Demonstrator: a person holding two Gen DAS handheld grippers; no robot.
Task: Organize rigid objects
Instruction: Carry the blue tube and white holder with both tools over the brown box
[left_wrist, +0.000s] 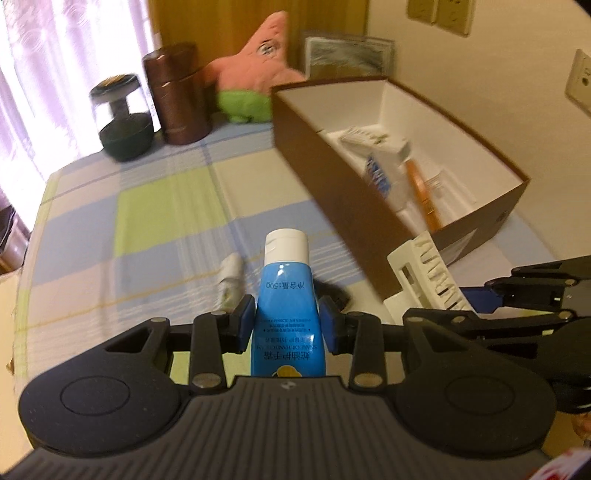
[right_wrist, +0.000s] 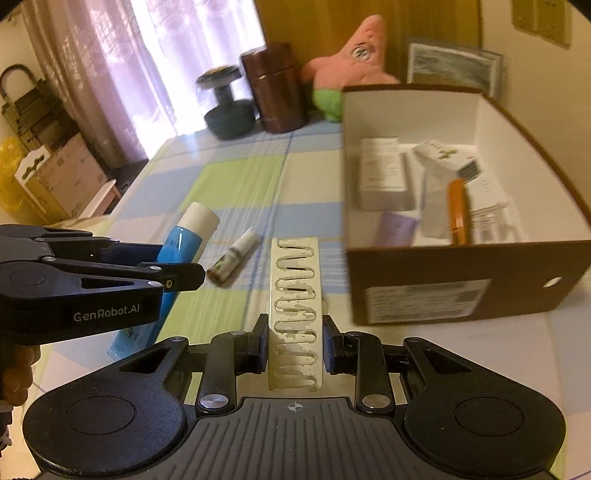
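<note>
Clamped between the blue pads of the left gripper (left_wrist: 288, 325), a blue tube (left_wrist: 284, 295) with a white cap points away, above the checked cloth (left_wrist: 155, 206). Just right of it, the right gripper (right_wrist: 294, 347) pinches a cream slotted piece (right_wrist: 295, 314). One small bottle (right_wrist: 232, 260) lies on the cloth. Farther right stands the brown box (right_wrist: 461, 280), holding cartons and an orange item (right_wrist: 458, 212).

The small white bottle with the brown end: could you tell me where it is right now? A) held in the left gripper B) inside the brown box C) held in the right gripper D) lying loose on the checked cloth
D: the small white bottle lies alone on the checked cloth, while the left gripper clamps the blue tube and the right gripper clamps the white slotted piece.
</note>
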